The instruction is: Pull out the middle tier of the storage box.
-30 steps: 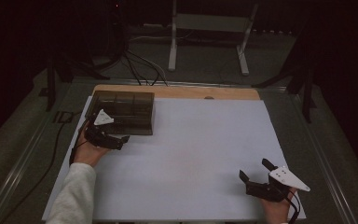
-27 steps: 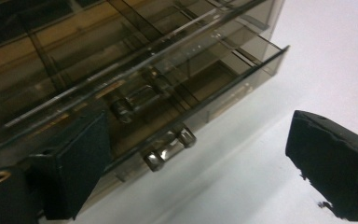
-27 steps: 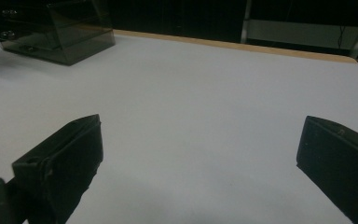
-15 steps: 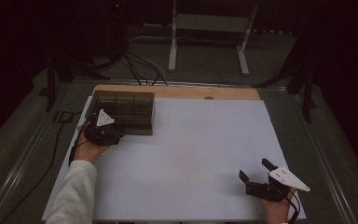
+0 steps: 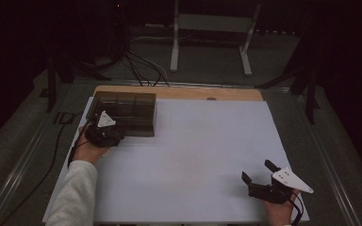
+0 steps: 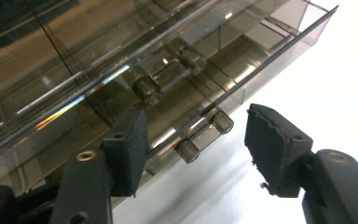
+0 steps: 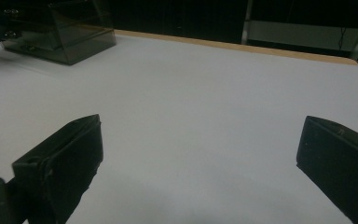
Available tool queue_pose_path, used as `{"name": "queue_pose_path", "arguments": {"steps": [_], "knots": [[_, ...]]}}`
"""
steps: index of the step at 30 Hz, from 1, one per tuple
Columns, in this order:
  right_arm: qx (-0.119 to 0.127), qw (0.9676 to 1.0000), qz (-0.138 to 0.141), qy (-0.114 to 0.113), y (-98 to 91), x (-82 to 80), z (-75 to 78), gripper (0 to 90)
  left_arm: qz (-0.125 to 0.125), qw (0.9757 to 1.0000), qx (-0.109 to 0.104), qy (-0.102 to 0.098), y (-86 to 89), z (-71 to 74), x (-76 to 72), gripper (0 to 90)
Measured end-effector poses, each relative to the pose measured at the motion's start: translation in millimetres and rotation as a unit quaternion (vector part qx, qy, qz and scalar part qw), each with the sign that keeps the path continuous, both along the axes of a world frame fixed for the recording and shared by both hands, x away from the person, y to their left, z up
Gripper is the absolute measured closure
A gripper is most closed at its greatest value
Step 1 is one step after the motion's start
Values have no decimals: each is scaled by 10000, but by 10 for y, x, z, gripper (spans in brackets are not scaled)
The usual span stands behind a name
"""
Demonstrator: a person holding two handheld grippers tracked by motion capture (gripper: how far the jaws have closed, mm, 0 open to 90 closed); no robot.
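Observation:
A smoky clear plastic compartment box (image 5: 122, 113) lies closed at the far left of the white mat (image 5: 193, 155). My left gripper (image 5: 112, 135) is against its near wall. In the left gripper view the box (image 6: 121, 56) looms close, and its small clear latch (image 6: 205, 135) sits between my jaws, which have just been closing. The left pad (image 6: 128, 154) lies at the box's edge, while the right pad (image 6: 275, 144) stands apart from it. My left gripper (image 6: 196, 135) is open. My right gripper (image 5: 256, 170) rests open and holding nothing at the near right; seen closer, the right gripper (image 7: 200, 135) spans bare mat.
A wooden board edge (image 5: 184, 93) borders the mat's far side. Beyond it stand a white metal stand (image 5: 207, 28) and dark cables (image 5: 136, 66) on the floor. The box (image 7: 60, 37) appears far off at the top left in the right gripper view.
The left gripper's jaws have narrowed around the box's near edge and the hand has shifted slightly toward it. The right gripper has stayed put.

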State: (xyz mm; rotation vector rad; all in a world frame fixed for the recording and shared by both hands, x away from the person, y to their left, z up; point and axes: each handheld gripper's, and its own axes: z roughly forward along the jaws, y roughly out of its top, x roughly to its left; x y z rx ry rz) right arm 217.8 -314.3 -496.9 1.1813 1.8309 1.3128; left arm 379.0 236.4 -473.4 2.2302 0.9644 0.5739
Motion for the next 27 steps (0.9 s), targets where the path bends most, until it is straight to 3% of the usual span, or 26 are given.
{"name": "queue_pose_path", "arguments": {"steps": [6,12,18,27], "knots": [[4,10000,-2,6,-3,0,-1,8,-137,9996,133,184,-6,48,-21,446],[-20,10000,19,1,10,3,-2,8,-232,9991,239,254,-86,47,36,407],[-10,10000,7,1,-1,2,-2,8,-189,9985,403,317,-139,-32,94,389],[-2,10000,14,1,0,2,-1,8,-78,9975,621,321,-128,-40,107,430]]}}
